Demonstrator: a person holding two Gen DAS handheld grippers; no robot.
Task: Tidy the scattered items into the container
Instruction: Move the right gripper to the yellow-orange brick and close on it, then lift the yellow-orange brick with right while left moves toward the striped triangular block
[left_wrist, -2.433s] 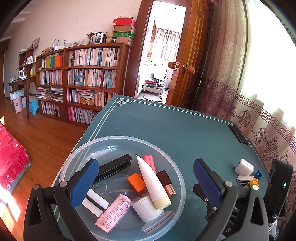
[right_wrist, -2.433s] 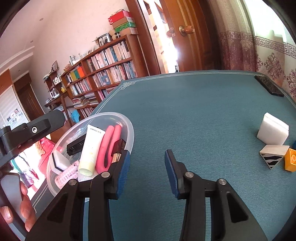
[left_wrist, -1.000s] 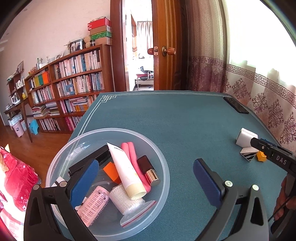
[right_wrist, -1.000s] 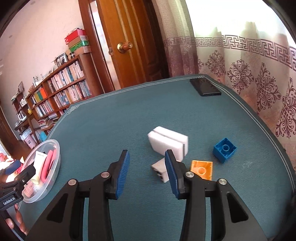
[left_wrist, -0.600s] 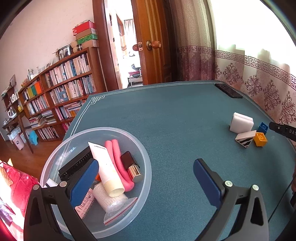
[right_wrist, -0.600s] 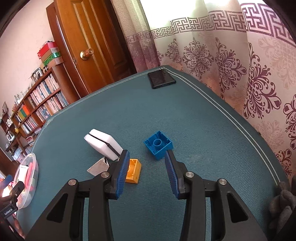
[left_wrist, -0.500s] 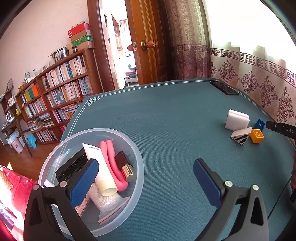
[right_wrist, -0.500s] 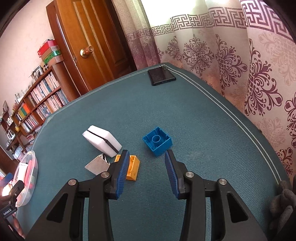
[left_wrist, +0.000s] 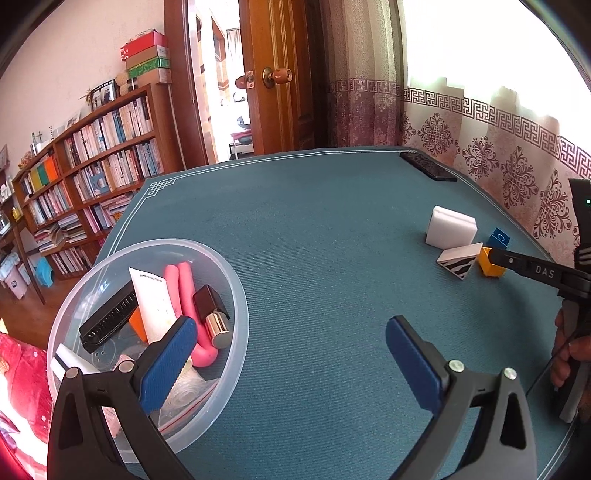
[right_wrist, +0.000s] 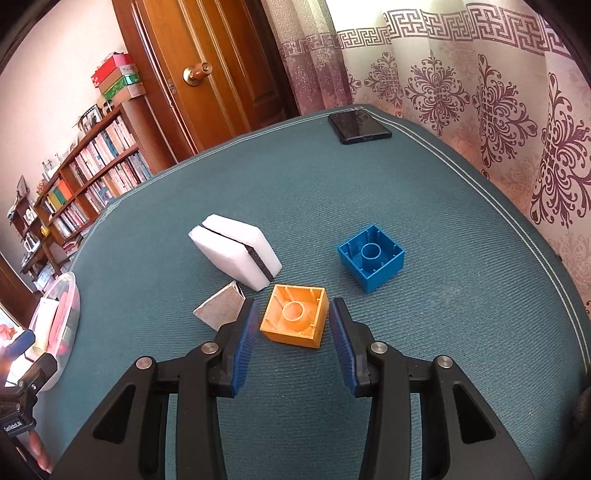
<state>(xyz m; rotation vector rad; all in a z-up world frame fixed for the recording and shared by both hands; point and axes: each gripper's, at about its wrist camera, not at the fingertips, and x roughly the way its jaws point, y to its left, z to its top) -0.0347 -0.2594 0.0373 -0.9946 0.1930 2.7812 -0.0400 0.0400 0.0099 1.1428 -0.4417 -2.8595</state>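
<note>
An orange brick (right_wrist: 295, 320) lies hollow side up on the blue-green table, between the two blue pads of my open right gripper (right_wrist: 292, 326), which do not touch it. A blue brick (right_wrist: 371, 257), a white sponge block (right_wrist: 236, 251) and a small striped wedge (right_wrist: 221, 310) lie just beyond. The clear round bowl (left_wrist: 236, 295) at the table's left holds a white tube, a pink curved piece, a black comb, a lipstick and more. My left gripper (left_wrist: 291, 350) hangs open over the bowl's right rim with nothing in it. The right gripper's tip (left_wrist: 495, 254) reaches the orange brick (left_wrist: 489, 266).
A black phone (right_wrist: 359, 126) lies near the table's far right edge by the patterned curtain. A bookshelf (left_wrist: 96, 170) and an open wooden door (left_wrist: 280, 81) stand behind the table. Bare cloth (left_wrist: 332, 236) spreads between the bowl and the bricks.
My right gripper has come down and forward, so its pads now flank the orange brick. The left gripper has hardly moved by the bowl.
</note>
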